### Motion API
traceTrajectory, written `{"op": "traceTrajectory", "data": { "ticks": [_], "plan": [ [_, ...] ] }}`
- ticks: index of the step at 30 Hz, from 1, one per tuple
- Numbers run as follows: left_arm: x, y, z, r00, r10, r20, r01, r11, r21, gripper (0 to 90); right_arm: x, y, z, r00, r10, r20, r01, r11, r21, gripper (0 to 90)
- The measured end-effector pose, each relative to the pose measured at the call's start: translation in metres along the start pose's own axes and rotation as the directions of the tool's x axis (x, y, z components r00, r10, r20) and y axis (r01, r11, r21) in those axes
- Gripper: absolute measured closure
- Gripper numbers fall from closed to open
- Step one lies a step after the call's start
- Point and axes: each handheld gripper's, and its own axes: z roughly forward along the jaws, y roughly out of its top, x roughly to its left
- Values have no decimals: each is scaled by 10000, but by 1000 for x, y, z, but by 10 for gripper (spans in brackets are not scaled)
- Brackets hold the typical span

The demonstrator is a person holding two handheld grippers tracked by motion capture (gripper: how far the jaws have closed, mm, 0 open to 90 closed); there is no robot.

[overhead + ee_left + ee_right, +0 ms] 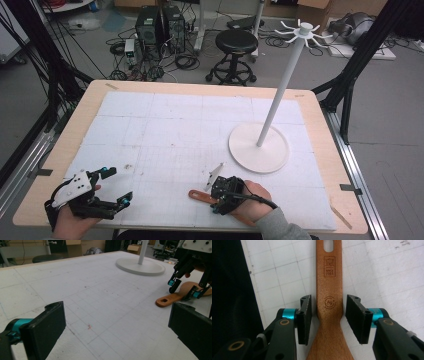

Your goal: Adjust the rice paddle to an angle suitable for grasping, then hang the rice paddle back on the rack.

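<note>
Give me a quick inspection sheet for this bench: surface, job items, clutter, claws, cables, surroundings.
Surface: table with white gridded mat, scuffed and lightly stained.
Job's things: wooden spatula lying flat near the front edge, hanging hole at the handle end.
Clutter: white hook stand on the mat, nothing hung on it.
Claws: left claw open, holding nothing; right claw straddles the spatula handle, narrow gaps each side, pads not yet pressing.
Cables: black cable over the right hand; tangle on the floor.
Surroundings: stool, computer towers, black frame struts.

My left claw (114, 187) rests low at the near left corner, jaws spread wide, nothing between them. My right claw (329, 315) points straight down, jaws partly closed, small gaps at both pads.
</note>
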Motion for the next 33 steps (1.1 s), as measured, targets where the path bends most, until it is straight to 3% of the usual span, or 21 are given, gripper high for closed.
{"op": "traceTrajectory", "data": {
  "ticks": [5,13,27,33],
  "plan": [
    [0,0,1,10000,16,55,-16,10000,71,17,-1,-1,-1,9998,-211,-28,211,9998,-68,639],
    [2,0,2,9999,-12,108,12,10000,65,18,-2,-1,-1,9993,-341,-171,338,9993,-147,644],
    [1,3,9,9997,63,245,-65,9999,77,17,-6,-13,-18,10000,-24,30,28,9906,-1369,644],
    [4,2,15,9991,14,424,-20,9999,142,17,-7,-21,-33,9994,234,265,-170,9753,-2204,644]
  ]
}}
